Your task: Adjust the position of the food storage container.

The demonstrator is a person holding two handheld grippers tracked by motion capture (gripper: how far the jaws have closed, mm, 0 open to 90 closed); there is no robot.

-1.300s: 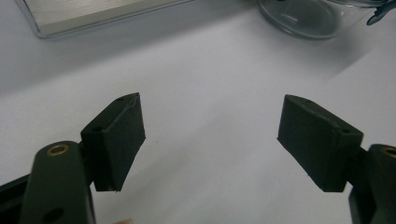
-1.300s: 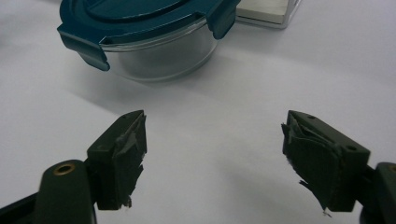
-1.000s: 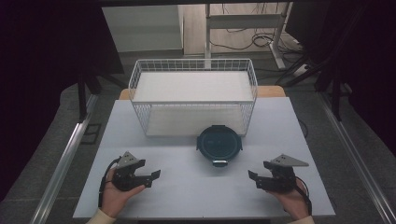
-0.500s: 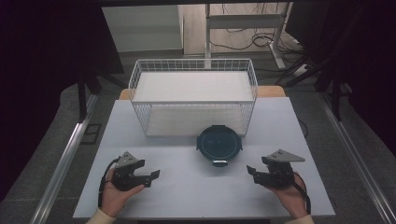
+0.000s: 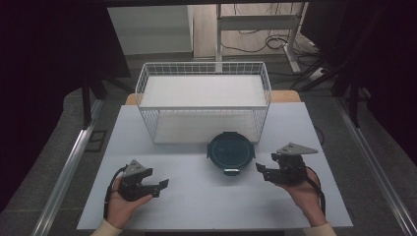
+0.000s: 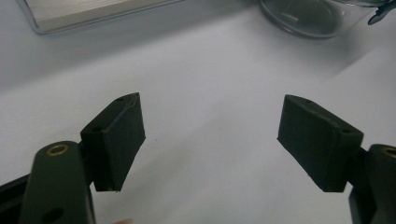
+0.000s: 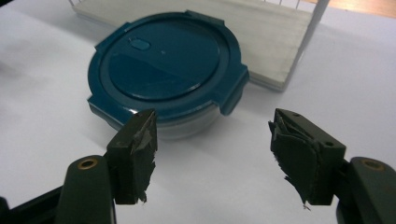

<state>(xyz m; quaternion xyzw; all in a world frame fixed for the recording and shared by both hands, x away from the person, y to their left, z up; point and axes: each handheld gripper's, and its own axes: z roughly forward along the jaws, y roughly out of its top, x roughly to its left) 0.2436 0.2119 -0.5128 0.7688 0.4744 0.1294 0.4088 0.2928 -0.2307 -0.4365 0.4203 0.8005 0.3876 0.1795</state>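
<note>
white laminate covers the counter [image 5: 196, 196], and on its left part the left gripper [image 5: 160, 186] rests low in the person's hand, jaws spread wide and holding nothing. in the left gripper view its black pads [image 6: 119, 140] stand well apart over bare surface, and the glass base of the container [image 6: 308, 16] shows at the top edge, well apart from them. this gripper lies where it was one second ago.

behind the middle stands a white wire basket [image 5: 204, 69] with a pale board inside. just in front of it sits the round container [image 5: 230, 152] with a dark teal clip-lock lid [image 7: 163, 60], flat on the counter and closed. it has not shifted.

to the right, the right gripper [image 5: 261, 171] has changed: compared with one second ago it has moved a little forward and inward, toward the container. it is now near the container's right side but not touching. its jaws are released and empty; in the right gripper view the worn pads [image 7: 137, 140] frame the lid's near edge, with one lid clip [image 7: 236, 88] between them farther off.

i judge this is the start of the approach: the right gripper is lining up on the container, perhaps to move it or to open a clip. which of the two cannot be told yet. the grasp is not yet made.
</note>
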